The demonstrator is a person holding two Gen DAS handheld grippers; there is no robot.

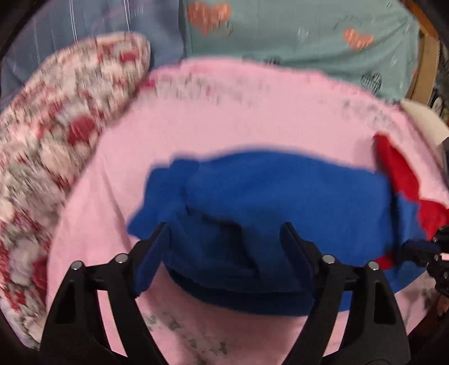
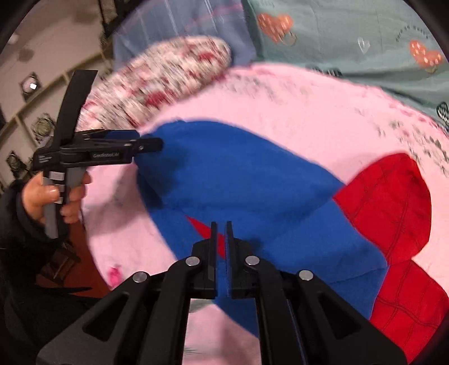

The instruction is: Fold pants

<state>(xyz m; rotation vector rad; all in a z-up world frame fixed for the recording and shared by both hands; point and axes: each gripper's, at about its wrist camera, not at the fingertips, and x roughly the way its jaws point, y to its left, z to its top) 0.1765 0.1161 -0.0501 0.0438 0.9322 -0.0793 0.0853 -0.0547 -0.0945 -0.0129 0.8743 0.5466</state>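
Blue pants [image 1: 280, 182] with red parts [image 2: 393, 202] lie folded on a pink sheet [image 1: 224, 120]. My left gripper [image 1: 226, 224] stands open just over the near blue fold, its fingers wide apart on either side of a ridge of cloth without pressing it. In the right wrist view the left gripper [image 2: 157, 144] sits at the pants' [image 2: 238, 174] left end, held by a hand [image 2: 42, 193]. My right gripper [image 2: 221, 224] is shut, jaws almost together on the blue and red edge. From the left wrist view, blue cloth sits in the right gripper's [image 1: 415, 247] tip.
A red and white patterned cushion [image 1: 56, 140] lies along the sheet's left side. Teal bedding with hearts [image 1: 308, 36] and a grey-blue striped cloth [image 1: 98, 22] lie behind. The bed's left edge drops to a dark floor [image 2: 81, 261]. Both views are motion-blurred.
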